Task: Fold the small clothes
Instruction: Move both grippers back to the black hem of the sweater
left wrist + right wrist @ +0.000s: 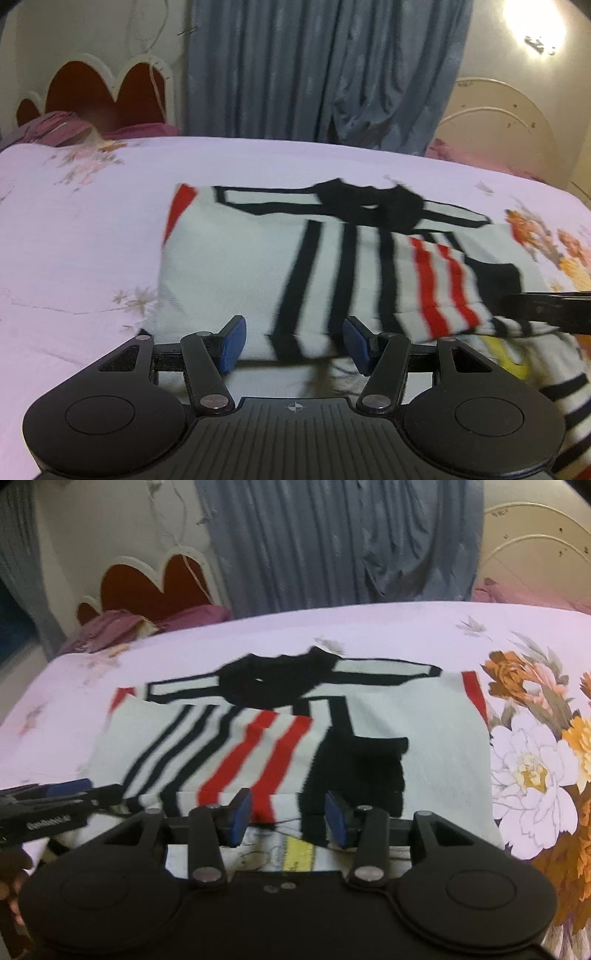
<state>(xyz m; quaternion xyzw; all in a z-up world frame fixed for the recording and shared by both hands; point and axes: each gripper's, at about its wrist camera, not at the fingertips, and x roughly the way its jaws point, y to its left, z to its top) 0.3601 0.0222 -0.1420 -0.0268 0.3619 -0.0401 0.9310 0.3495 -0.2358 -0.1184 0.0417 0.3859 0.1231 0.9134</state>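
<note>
A small white knit sweater (229,258) with black and red stripes and a black collar lies flat on the bed, also in the right wrist view (436,738). One red-striped sleeve (443,288) is folded in over its front, also in the right wrist view (258,753). My left gripper (294,341) is open and empty, its blue pads just above the sweater's near hem. My right gripper (288,818) is open and empty over the near hem, above a yellow patch (299,853). Each gripper shows at the edge of the other's view: the right (546,310), the left (55,801).
The bed has a pale lilac sheet (74,240) with large orange and white flowers (535,768) on the right. A red and white headboard (99,88) and pink pillows stand at the far left, blue curtains (317,66) behind, a cream headboard (498,118) at the far right.
</note>
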